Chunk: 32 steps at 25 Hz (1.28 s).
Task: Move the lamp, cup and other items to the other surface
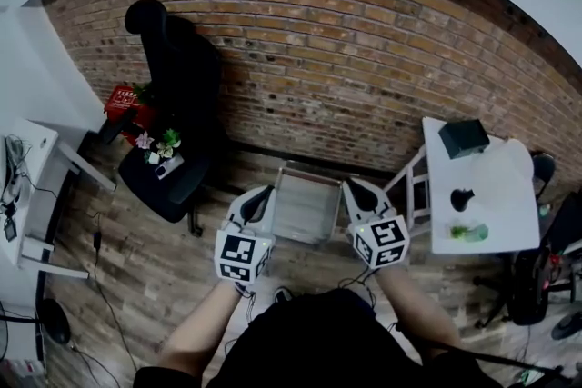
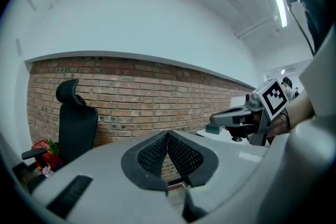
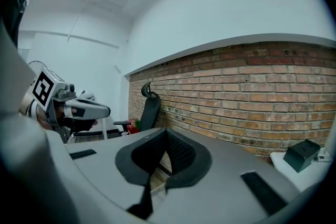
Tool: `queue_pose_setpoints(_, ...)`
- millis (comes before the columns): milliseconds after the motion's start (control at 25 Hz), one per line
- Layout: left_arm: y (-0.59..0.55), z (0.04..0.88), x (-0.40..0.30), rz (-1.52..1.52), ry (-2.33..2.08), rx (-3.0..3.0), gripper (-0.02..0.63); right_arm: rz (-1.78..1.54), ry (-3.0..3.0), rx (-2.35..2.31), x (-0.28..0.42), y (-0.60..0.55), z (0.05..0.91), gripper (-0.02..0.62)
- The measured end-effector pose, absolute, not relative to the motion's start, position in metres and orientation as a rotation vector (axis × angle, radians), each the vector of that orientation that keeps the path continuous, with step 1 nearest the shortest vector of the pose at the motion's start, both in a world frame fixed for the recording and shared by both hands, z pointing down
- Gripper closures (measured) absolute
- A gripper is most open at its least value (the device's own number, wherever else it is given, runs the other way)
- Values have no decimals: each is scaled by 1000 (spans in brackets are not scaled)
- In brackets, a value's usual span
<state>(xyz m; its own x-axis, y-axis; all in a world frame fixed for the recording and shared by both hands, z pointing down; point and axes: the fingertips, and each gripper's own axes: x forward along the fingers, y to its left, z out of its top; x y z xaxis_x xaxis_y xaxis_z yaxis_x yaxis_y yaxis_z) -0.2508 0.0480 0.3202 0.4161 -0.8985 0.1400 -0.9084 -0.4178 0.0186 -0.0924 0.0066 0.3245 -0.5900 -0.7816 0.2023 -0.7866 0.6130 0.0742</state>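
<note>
Brick wall [image 1: 346,59] fills the far side, with wood floor [image 1: 136,259] below it and you facing it square on.

The black office chair [image 1: 177,104] stands against the wall on your left. It also shows at the left edge of the left gripper view and far off in the right gripper view.

The white bench [image 1: 496,195] is on your right, just off the wall. The second white bench [image 1: 32,150] is at the far left edge, with cables [image 1: 100,286] trailing on the floor beside it.

The metal rack [image 1: 305,204] sits low against the wall, dead ahead. In the head view it lies between your two tongs.

The left tongs [image 2: 168,136] are pressed together, pads meeting, nothing in them. They're held roughly level and aimed at the wall.

The right tongs [image 3: 166,134] are the same: together, empty, level, pointing at the brick. Each shows in the other's view, side by side and apart, with neither touching anything.

Task items, all well away from both tongs:
- The black box [image 1: 465,137] sits at the wall end of the right-hand bench.
- The dark item [image 1: 462,198] is mid-bench. It's too small to say whether it's a lamp or a cup.
- The green item [image 1: 468,233] is just on your side of it.
- The red item [image 1: 123,100] is at the chair's left side.
- The flowers [image 1: 164,143] are on the chair seat.
</note>
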Motion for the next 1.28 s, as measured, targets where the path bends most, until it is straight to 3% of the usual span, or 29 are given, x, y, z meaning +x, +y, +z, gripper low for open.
queue_pose_setpoints(400, 49, 328, -276, 121, -1670, 2520, 600, 32, -2610, 1257, -108, 15, 326, 591)
queue_pose_setpoints(1280, 60, 325, -263, 117, -1611, 2538, 600, 88, -2608, 1393, -80, 21, 312, 592)
